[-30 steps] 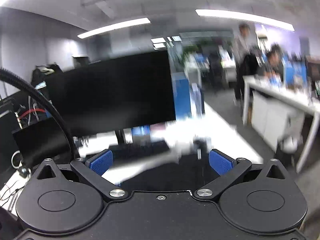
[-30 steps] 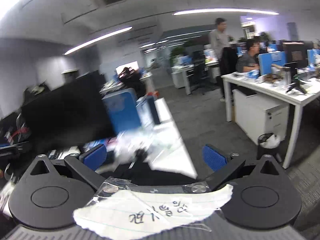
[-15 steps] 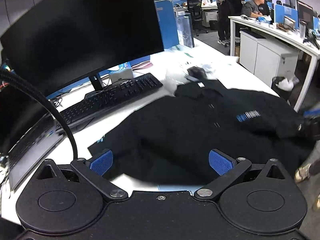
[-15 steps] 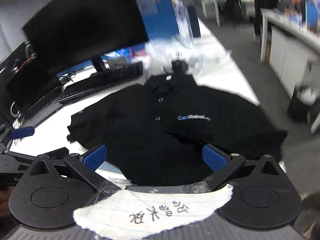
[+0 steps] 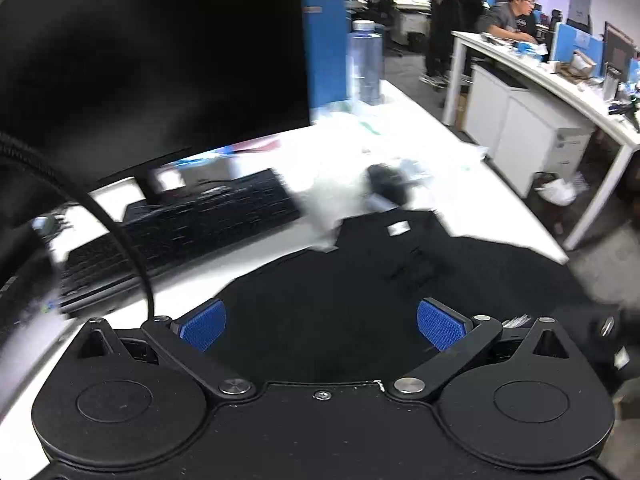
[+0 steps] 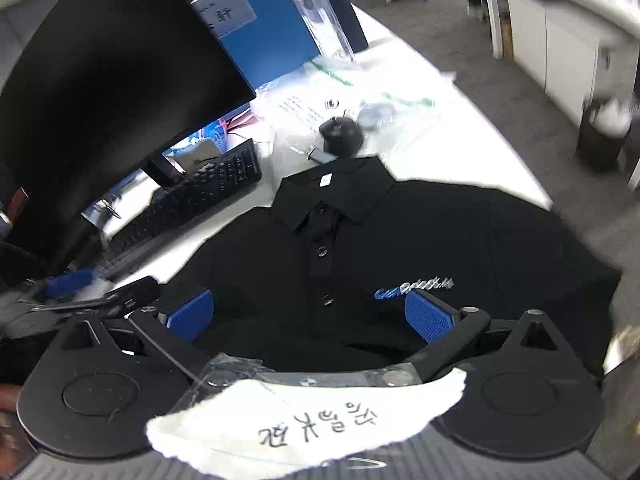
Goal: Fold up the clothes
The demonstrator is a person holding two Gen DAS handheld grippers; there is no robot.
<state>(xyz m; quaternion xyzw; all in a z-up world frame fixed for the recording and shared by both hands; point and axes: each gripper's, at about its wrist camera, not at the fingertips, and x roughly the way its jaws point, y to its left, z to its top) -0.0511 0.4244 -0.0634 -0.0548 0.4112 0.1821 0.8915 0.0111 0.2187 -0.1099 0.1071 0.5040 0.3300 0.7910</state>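
A black polo shirt (image 6: 400, 248) lies spread front-up on a white desk (image 6: 472, 136), its collar pointing away toward the far end of the desk. The collar is folded down, with a small white tag showing inside the neck. A short placket runs down from the collar with three dark buttons, all of them fastened as far as can be seen. A blue and white logo (image 6: 414, 283) sits on the chest to the right of the placket in the right wrist view. One sleeve reaches out to the right, close to the desk edge; the fabric looks mostly flat, with soft wrinkles near the bottom.

The right gripper (image 6: 310, 316) hangs above the lower chest of the shirt, its blue pads (image 6: 428, 317) spread wide with nothing between them. A scrap of white paper with handwriting (image 6: 308, 420) is taped onto its body. The left gripper (image 5: 322, 324) sits over the left part of the shirt, its pads (image 5: 202, 324) likewise wide apart and empty.

To the left of the shirt sits a black keyboard (image 6: 200, 196) below a dark monitor (image 6: 104, 80). Beyond the collar lie a small round black object (image 6: 340, 134) and clear plastic wrapping (image 6: 320, 96), with a water bottle (image 5: 366, 64) farther back.
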